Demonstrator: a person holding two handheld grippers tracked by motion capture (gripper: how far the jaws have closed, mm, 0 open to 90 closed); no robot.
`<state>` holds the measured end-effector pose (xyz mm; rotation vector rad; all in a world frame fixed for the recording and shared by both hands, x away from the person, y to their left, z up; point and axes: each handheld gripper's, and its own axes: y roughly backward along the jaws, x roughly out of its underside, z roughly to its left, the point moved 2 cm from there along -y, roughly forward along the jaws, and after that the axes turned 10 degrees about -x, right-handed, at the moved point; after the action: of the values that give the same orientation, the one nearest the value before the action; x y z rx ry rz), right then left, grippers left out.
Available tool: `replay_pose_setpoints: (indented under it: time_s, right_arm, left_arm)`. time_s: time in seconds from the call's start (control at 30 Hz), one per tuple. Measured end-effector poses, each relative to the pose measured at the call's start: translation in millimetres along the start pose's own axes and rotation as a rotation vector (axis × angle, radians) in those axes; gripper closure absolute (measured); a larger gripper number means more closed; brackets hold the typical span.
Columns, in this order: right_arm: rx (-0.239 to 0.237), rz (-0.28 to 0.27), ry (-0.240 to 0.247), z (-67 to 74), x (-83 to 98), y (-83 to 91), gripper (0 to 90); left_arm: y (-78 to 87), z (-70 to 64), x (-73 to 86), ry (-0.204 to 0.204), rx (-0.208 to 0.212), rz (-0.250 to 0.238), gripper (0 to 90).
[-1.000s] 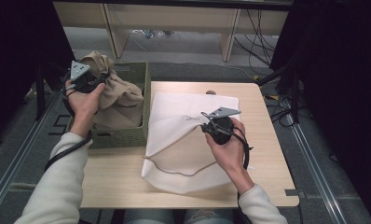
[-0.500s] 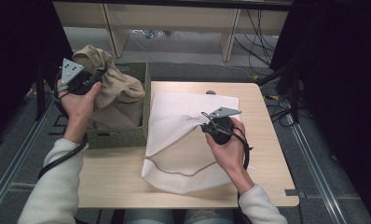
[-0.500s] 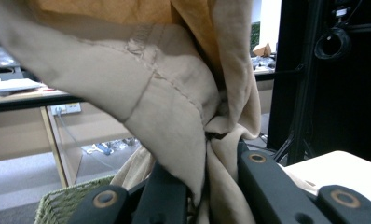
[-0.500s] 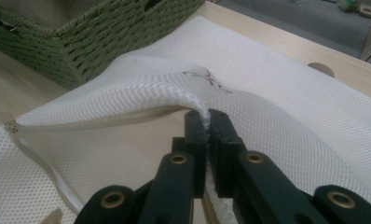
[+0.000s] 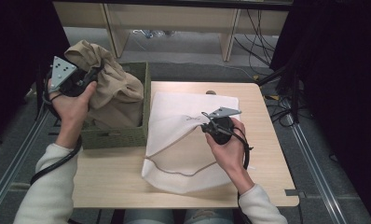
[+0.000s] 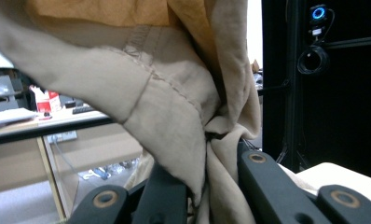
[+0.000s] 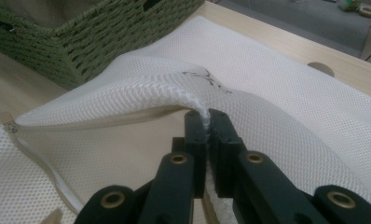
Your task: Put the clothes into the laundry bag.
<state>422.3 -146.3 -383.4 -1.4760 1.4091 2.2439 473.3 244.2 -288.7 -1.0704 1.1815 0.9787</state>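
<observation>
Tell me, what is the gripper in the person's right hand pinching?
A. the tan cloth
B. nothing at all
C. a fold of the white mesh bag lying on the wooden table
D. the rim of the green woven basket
C: in the right gripper view the right gripper has its black jaws closed on a raised fold of the white mesh bag, lifting it off the wooden table.

Both sleeves off-white, knit. Left gripper and right gripper: black bodies, each with a grey three-cornered plate on top, small holes in it. Black cable trails along the left forearm. Jaw arms black, brass-coloured pivot rings.
</observation>
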Motion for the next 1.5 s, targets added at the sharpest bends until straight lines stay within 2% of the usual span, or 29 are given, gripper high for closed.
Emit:
replay_pose_setpoints:
  time_s: [0.17, 0.5, 0.67, 0.9, 1.2, 1.33, 1.47, 1.5]
  right_arm:
    - [0.003, -0.008, 0.052, -2.7, -0.7, -0.4, 87.8]
    - [0.002, -0.008, 0.050, -2.9, -0.6, -0.6, 87.9]
    - [0.002, -0.005, 0.037, -2.0, -0.3, -0.5, 87.9]
    - [0.000, -0.004, 0.035, -2.2, -0.2, -0.4, 87.8]
    - [0.002, -0.003, 0.024, -1.3, -0.3, -0.4, 87.8]
    - [0.001, 0.000, 0.026, -1.5, 0.0, -0.6, 87.8]
    - [0.001, 0.002, 0.033, -2.0, 0.1, -0.4, 87.8]
    - [0.000, 0.003, 0.030, -1.7, 0.2, -0.5, 87.8]
  left_arm:
    - [5.3, -2.8, -8.7, -0.009, 0.004, -0.016, 83.7]
    - [15.1, -8.6, -21.7, -0.015, 0.036, -0.054, 83.7]
    - [17.8, -9.2, -24.2, -0.010, 0.037, -0.065, 83.7]
    - [28.1, -16.7, -31.7, -0.028, 0.075, -0.096, 83.6]
    - [38.7, -21.4, -36.3, -0.019, 0.096, -0.113, 83.7]
    - [41.8, -22.5, -39.2, -0.029, 0.105, -0.124, 83.7]
    - [44.4, -24.9, -39.7, -0.017, 0.112, -0.128, 83.7]
    - [46.6, -26.1, -40.5, -0.027, 0.120, -0.130, 83.6]
